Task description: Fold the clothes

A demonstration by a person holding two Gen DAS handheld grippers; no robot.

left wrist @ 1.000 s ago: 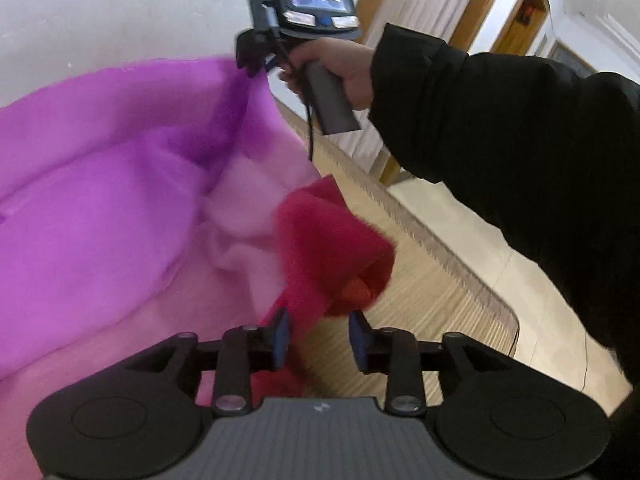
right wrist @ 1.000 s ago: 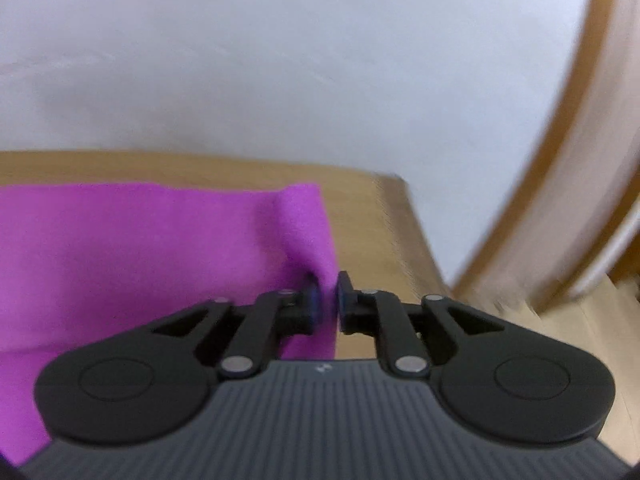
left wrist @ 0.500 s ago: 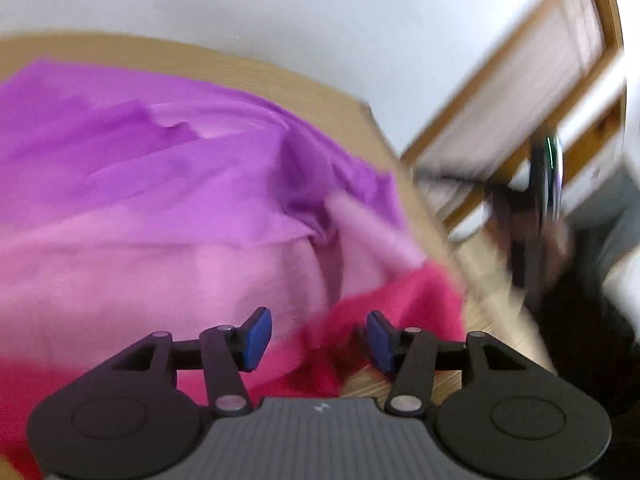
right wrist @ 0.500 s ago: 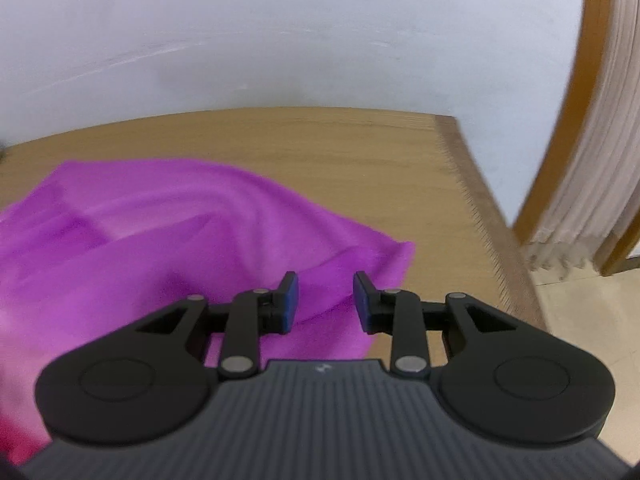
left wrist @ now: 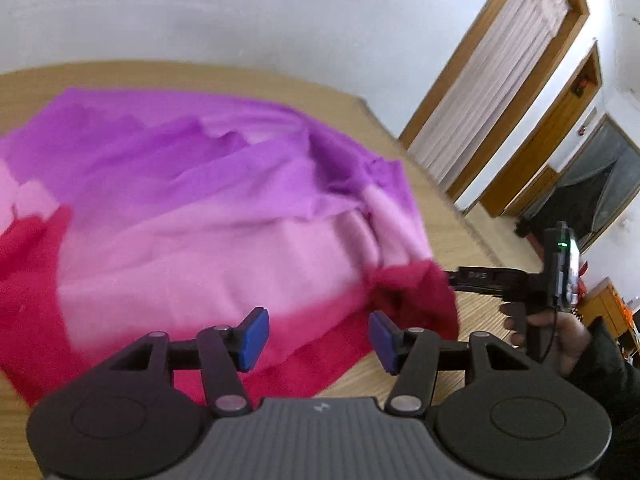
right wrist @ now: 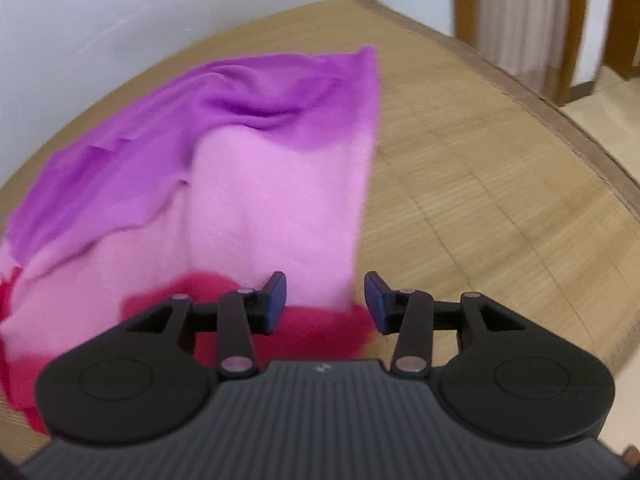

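Cloth [left wrist: 224, 216] in purple, pink and red lies rumpled on the mat [right wrist: 480, 184]; left gripper [left wrist: 318, 338] and right gripper [right wrist: 325, 304] are opening, holding nothing.

- Wall [left wrist: 240, 12]: plain white, unmarked, behind the work surface.
- Work surface: woven straw-coloured mat [right wrist: 480, 184] with a darker bound edge.
- Curtain [left wrist: 492, 80]: pale, pleated, within a wooden frame [left wrist: 448, 92].
- Wooden door frame [left wrist: 552, 132] to the right of it.
- Floor [right wrist: 608, 96]: light beige, glossy.
- Lighting: even, soft daylight.
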